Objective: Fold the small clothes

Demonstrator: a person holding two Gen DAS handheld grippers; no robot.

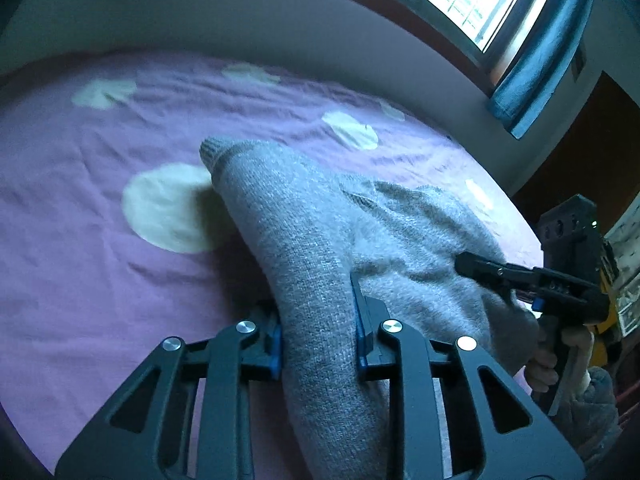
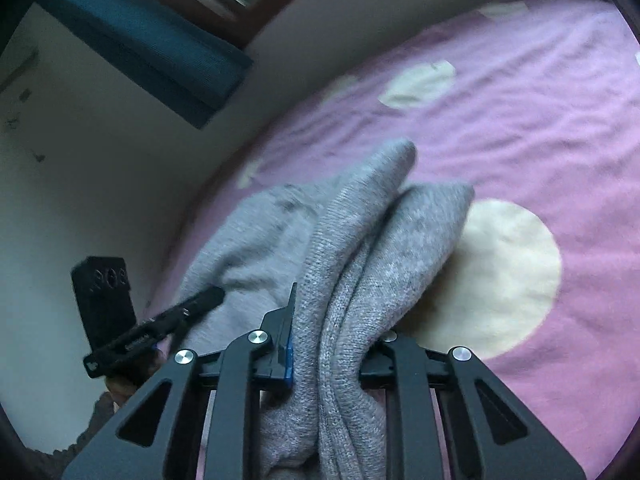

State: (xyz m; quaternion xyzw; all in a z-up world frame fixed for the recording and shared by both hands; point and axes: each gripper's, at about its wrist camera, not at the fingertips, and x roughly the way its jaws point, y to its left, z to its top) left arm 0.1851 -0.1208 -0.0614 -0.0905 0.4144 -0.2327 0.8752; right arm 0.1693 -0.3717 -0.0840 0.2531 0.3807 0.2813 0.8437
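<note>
Sweater [image 1: 320,248] | lies bunched on the bed [image 1: 100,240], over the big cream dot | your left gripper [image 1: 318,344] and right gripper [image 2: 332,344] each pinch a knit fold | folding looks half done, no flat fold yet.

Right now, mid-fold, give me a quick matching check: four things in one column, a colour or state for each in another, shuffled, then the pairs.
Things:
1. sweater
2. sheet
3. curtain
4. left gripper

Colour or state:
A. blue, hanging by the window
B. grey knit, bunched on the bed
C. shut on a fold of knit
D. pink with pale round spots

Pairs: 1-B, 2-D, 3-A, 4-C
</note>
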